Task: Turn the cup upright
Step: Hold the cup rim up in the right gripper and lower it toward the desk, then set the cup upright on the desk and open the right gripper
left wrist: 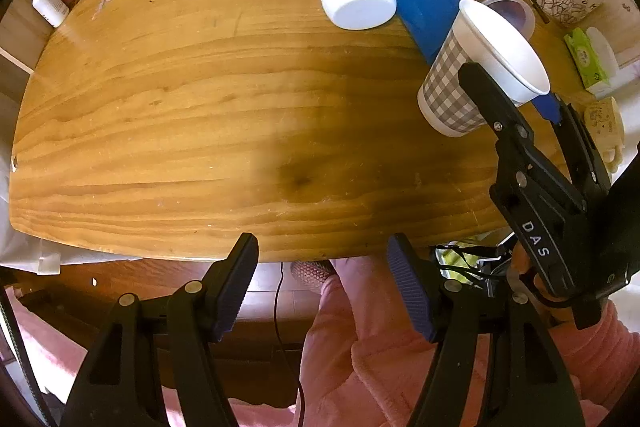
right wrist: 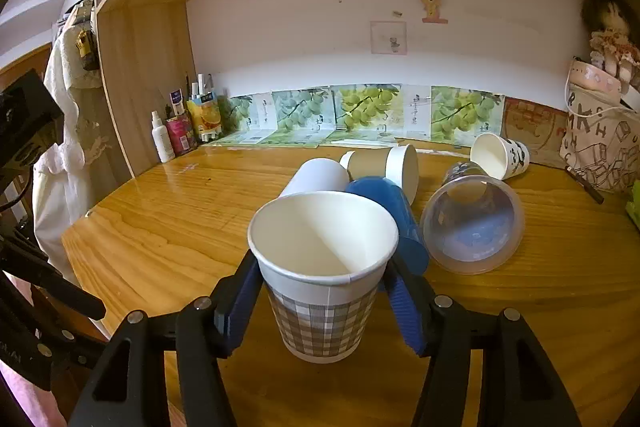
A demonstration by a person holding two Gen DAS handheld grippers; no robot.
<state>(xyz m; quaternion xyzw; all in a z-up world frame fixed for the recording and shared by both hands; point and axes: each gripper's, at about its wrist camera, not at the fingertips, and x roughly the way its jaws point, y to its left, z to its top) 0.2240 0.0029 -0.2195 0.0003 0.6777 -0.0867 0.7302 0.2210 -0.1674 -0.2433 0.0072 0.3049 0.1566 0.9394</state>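
We hold checked paper cup (right wrist: pixel 324 275) mouth-up in right gripper (right wrist: pixel 322 307), pads pinching its sides, base seemingly just above table (right wrist: pixel 160 227)

Left gripper (left wrist: pixel 322 291) spread wide, holding nothing, at 6 o'clock off table edge

Risks, our judgement: squeeze crushes thin wall; uneven release tips cup toward blue cup (right wrist: pixel 394 211) at 1 o'clock, close behind

Contents: checked cup empty; clear plastic cup (right wrist: pixel 472 223) at 2 o'clock lies on side, empty; white cup (right wrist: pixel 316 177) at 12 o'clock on side, inside unseen

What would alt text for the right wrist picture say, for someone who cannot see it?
A right hand-held gripper grips a checked paper cup, mouth up, over a wooden desk. Behind it lie tipped cups: white, blue, brown-sleeved, clear plastic and panda-printed.
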